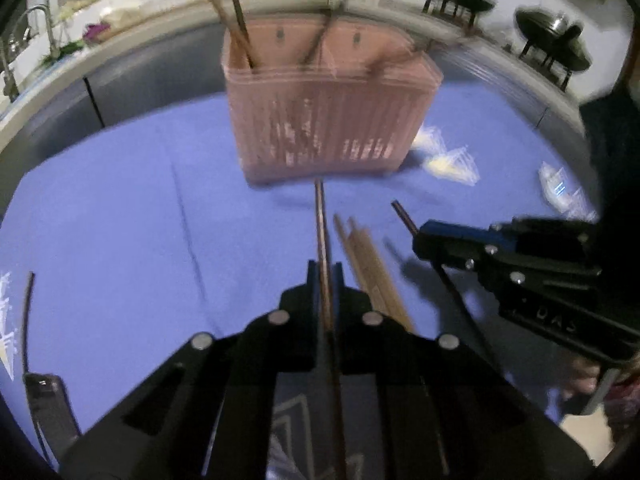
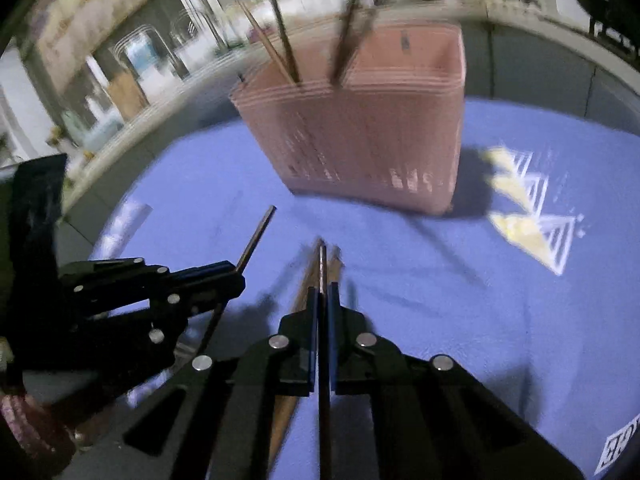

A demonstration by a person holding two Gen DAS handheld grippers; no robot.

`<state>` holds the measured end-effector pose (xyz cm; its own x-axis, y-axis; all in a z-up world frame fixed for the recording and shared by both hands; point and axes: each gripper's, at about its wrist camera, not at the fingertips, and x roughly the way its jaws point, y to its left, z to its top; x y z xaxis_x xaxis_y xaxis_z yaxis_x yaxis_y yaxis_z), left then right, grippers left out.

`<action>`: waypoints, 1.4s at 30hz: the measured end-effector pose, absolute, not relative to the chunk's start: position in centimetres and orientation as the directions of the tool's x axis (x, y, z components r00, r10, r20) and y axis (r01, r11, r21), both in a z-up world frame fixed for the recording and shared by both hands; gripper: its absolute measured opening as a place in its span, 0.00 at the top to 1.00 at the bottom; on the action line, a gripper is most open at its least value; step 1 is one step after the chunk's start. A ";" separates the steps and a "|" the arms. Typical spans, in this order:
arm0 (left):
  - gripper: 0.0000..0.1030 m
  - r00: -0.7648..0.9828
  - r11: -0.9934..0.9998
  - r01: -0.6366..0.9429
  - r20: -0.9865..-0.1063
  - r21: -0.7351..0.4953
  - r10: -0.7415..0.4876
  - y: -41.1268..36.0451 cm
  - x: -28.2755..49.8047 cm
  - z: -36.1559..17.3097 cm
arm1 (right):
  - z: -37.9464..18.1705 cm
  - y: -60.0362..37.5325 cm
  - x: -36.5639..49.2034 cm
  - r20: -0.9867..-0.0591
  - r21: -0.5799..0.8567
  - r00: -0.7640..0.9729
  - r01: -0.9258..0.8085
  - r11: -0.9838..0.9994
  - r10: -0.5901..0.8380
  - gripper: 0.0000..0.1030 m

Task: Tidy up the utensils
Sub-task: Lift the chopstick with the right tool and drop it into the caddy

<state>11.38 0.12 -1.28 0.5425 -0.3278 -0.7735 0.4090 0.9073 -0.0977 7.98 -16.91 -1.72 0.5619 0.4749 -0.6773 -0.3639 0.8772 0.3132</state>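
Note:
A pink slotted utensil holder stands on the blue cloth, with several dark chopsticks upright in it. My left gripper is shut on a dark chopstick whose tip points at the holder's base. To its right, my right gripper is shut on another dark chopstick, also aimed at the holder. Both grippers are held above the cloth, short of the holder. A few light wooden chopsticks lie on the cloth between and below the grippers.
The blue cloth carries yellow-and-white triangle prints right of the holder. A grey counter edge curves behind it, with a sink tap far left and dark pans on stands far right. A black cable lies at the left edge.

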 end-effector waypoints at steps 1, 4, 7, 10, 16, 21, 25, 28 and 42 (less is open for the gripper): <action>0.95 0.560 0.905 0.411 -0.752 -0.112 -0.347 0.6 10.8 -0.1 | -0.7 -17.1 7.2 -0.650 0.311 0.587 -0.374 0.874 0.483 0.95; 0.95 0.634 0.897 0.420 -0.664 -0.137 -0.398 2.3 8.3 4.1 | 2.9 -17.8 4.0 -0.526 0.297 0.685 -0.408 0.863 0.504 0.95; 0.95 0.683 0.895 0.424 -0.601 -0.138 -0.416 3.2 6.3 6.6 | 5.1 -18.5 1.7 -0.427 0.288 0.752 -0.413 0.864 0.502 0.95; 0.95 0.713 0.896 0.423 -0.561 -0.134 -0.421 3.9 5.0 7.9 | 6.1 -18.9 0.8 -0.365 0.264 0.799 -0.404 0.876 0.478 0.95; 0.95 0.717 0.901 0.413 -0.562 -0.134 -0.413 4.3 5.4 8.5 | 6.7 -19.0 1.5 -0.378 0.249 0.807 -0.383 0.890 0.453 0.95; 0.95 0.777 0.907 0.407 -0.482 -0.106 -0.405 4.4 6.7 13.3 | 10.8 -18.5 3.3 -0.293 0.270 0.835 -0.396 0.878 0.466 0.95; 0.95 0.829 0.921 0.375 -0.407 -0.105 -0.384 4.0 9.5 18.1 | 15.3 -18.0 6.7 -0.177 0.259 0.888 -0.375 0.890 0.425 0.95; 0.95 0.878 0.940 0.328 -0.338 -0.093 -0.340 3.3 11.8 21.0 | 18.2 -17.9 9.7 -0.089 0.237 0.929 -0.331 0.913 0.360 0.95; 0.95 0.859 0.964 0.266 -0.457 0.012 -0.231 -1.1 20.5 12.9 | 10.9 -16.9 17.9 -0.270 0.218 0.917 -0.238 0.947 0.293 0.95</action>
<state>20.55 -1.06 12.85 0.8587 -0.2313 -0.4573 0.2661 0.9639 0.0122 17.91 -16.86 10.89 0.9174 0.2926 -0.2697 -0.2378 0.9465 0.2182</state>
